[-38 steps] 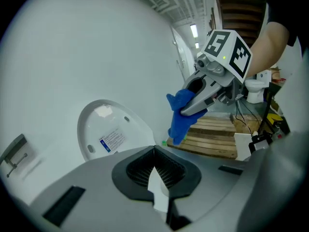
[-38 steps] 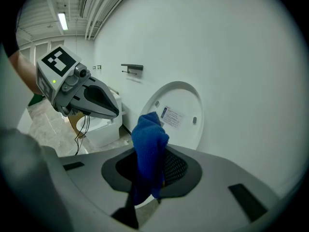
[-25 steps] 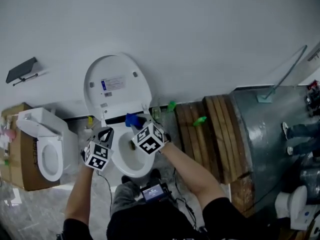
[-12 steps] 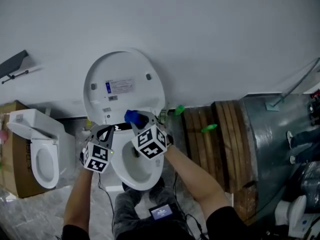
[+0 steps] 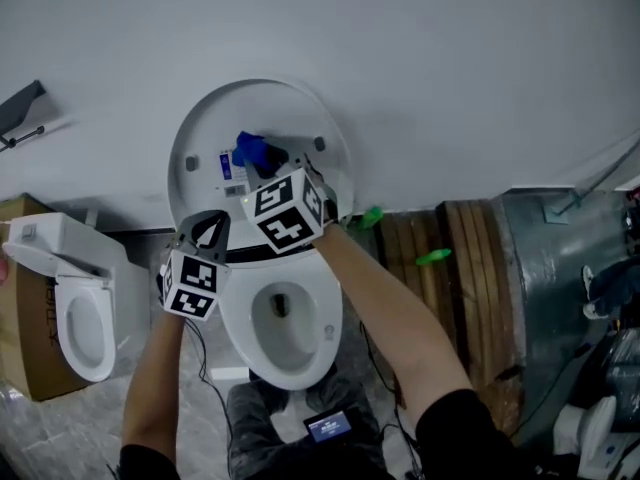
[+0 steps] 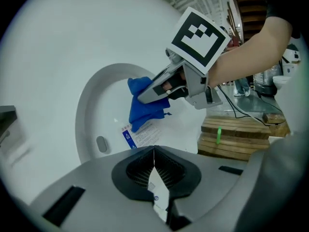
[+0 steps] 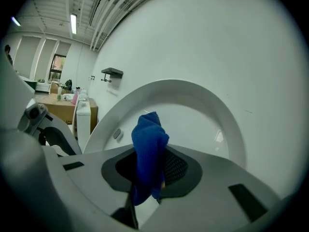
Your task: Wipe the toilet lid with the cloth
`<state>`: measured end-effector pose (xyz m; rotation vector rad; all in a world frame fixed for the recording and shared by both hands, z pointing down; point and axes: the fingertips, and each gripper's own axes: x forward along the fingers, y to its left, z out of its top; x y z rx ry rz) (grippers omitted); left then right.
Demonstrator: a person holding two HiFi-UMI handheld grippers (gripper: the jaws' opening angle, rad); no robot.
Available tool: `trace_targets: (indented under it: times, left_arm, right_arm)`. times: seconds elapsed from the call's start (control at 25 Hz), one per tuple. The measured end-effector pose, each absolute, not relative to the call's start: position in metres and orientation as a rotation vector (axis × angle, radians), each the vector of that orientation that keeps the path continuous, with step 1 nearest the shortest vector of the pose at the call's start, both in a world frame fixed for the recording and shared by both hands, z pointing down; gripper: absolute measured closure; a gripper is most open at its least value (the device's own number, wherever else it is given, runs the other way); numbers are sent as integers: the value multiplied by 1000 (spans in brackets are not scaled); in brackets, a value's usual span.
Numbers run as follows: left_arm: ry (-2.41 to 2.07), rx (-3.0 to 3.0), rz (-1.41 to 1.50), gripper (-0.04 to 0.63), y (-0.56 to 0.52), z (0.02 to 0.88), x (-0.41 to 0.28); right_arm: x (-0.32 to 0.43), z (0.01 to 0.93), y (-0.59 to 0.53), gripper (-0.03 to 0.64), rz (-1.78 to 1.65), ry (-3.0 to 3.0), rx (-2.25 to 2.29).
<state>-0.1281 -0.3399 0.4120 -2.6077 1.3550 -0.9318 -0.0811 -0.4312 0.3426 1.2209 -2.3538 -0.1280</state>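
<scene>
right gripper (image 7: 147, 180) jaws closed on blue cloth (image 7: 148, 149); a bunched fold stands out past the tips, so fabric rather than plastic meets the surface. cloth sits in front of the upper inside face of the toilet lid (image 5: 300, 108), just above the printed label (image 6: 145, 135). whether it presses on the lid or hangs just off it i cannot tell. lid is raised upright against the white wall (image 5: 450, 48), which turns its inner face toward a forward reach. left gripper (image 6: 154, 170) jaws fully together, nothing between them. it hangs low near the left rim of the bowl (image 5: 235, 320), apart from the lid. judged to be parked out of the wiping path rather than bracing anything. judgement: wipe is at its start, with most of the lid face yet to cover. wooden planks (image 5: 440, 268) lie right of the toilet and a second toilet (image 5: 75, 298) stands to the left, neither involved.
</scene>
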Motion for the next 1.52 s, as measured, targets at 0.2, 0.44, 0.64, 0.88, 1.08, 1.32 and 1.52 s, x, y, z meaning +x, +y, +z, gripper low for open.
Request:
trace_targets:
  times: [0.2, 0.44, 0.64, 0.88, 1.08, 1.32, 1.52]
  left_arm:
    - [1425, -2574, -879, 583, -373, 385, -142]
    - [1433, -2541, -879, 583, -388, 366, -150]
    - [1415, -2537, -932, 583, -391, 373, -144]
    - [1369, -2584, -950, 583, -395, 384, -108]
    - [1312, -2625, -951, 583, -388, 388, -75]
    - [1333, -2637, -980, 583, -380, 393, -82]
    - [1400, -2618, -1025, 583, -374, 400, -127]
  right_arm:
    - [-103, 316, -467, 526, -135, -2394, 1255]
    - [-142, 297, -492, 526, -46, -2485, 1271]
    - [-124, 297, -496, 526, -77, -2459, 1309]
    - [-53, 307, -502, 526, 13, -2366, 1485]
    - [-6, 334, -497, 526, 95, -2247, 1586]
    - [-15, 360, -493, 526, 149, -2238, 1534]
    - [-65, 366, -489, 526, 137, -2269, 1457]
